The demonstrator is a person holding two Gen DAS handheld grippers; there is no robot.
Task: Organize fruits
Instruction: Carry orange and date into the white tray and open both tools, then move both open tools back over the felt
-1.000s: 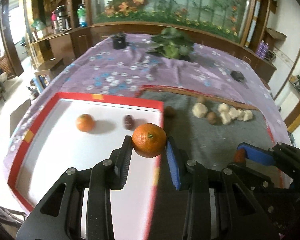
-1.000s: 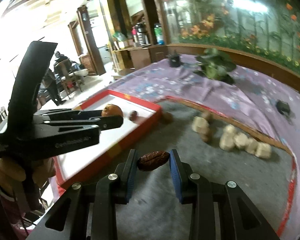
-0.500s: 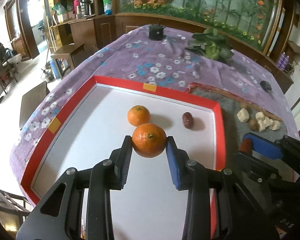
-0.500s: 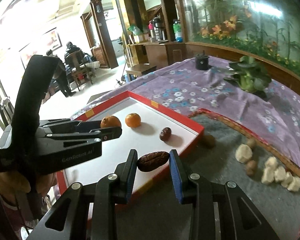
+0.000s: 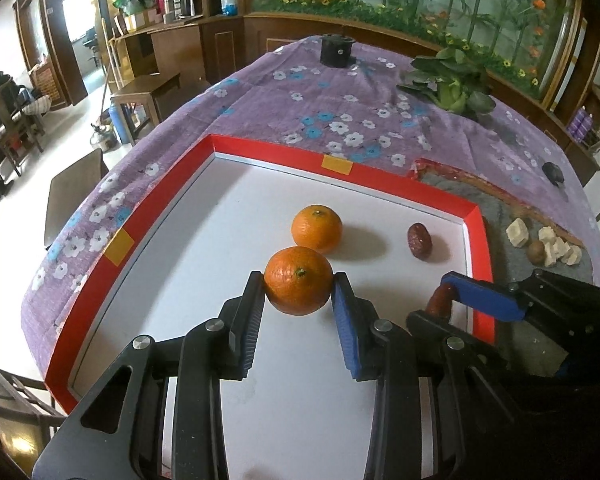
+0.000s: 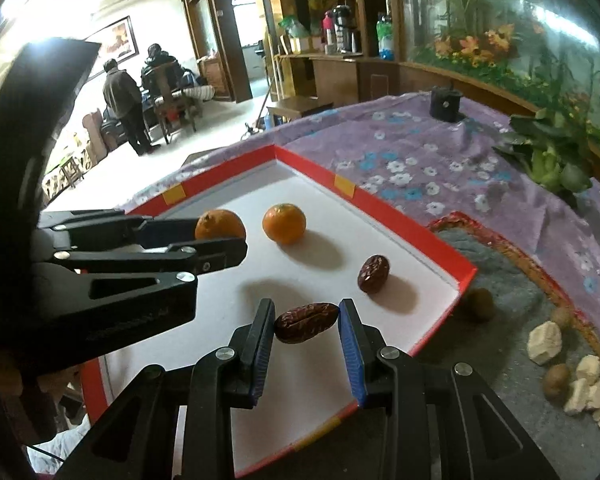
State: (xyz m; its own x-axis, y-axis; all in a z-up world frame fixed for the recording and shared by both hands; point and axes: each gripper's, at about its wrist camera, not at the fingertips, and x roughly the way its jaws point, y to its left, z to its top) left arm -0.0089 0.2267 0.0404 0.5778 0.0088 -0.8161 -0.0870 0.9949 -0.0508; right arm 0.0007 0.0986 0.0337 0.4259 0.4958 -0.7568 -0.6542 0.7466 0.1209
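Note:
My left gripper (image 5: 298, 285) is shut on a mandarin (image 5: 298, 292) and hangs over the white floor of the red-rimmed tray (image 5: 276, 148). Just beyond it in the tray lie a second mandarin (image 5: 317, 227) and a dark red date (image 5: 419, 241). My right gripper (image 6: 307, 313) is shut on a wrinkled date (image 6: 306, 322) above the tray's near right part. In the right wrist view the left gripper (image 6: 220, 235) shows at the left with its mandarin (image 6: 219, 222), near the tray's mandarin (image 6: 284, 223) and date (image 6: 374, 274).
To the right of the tray lies a grey mat (image 6: 512, 288) with white chunks (image 6: 544, 342) and small brown fruits (image 6: 478, 304). On the purple flowered cloth (image 6: 412, 160) farther back stand a leafy vegetable (image 6: 552, 160) and a black object (image 6: 444, 104). People stand in the room behind.
Both grippers have carried their fruit leftward from the grey mat's edge to over the tray and sunk a little. Their grips have not altered.

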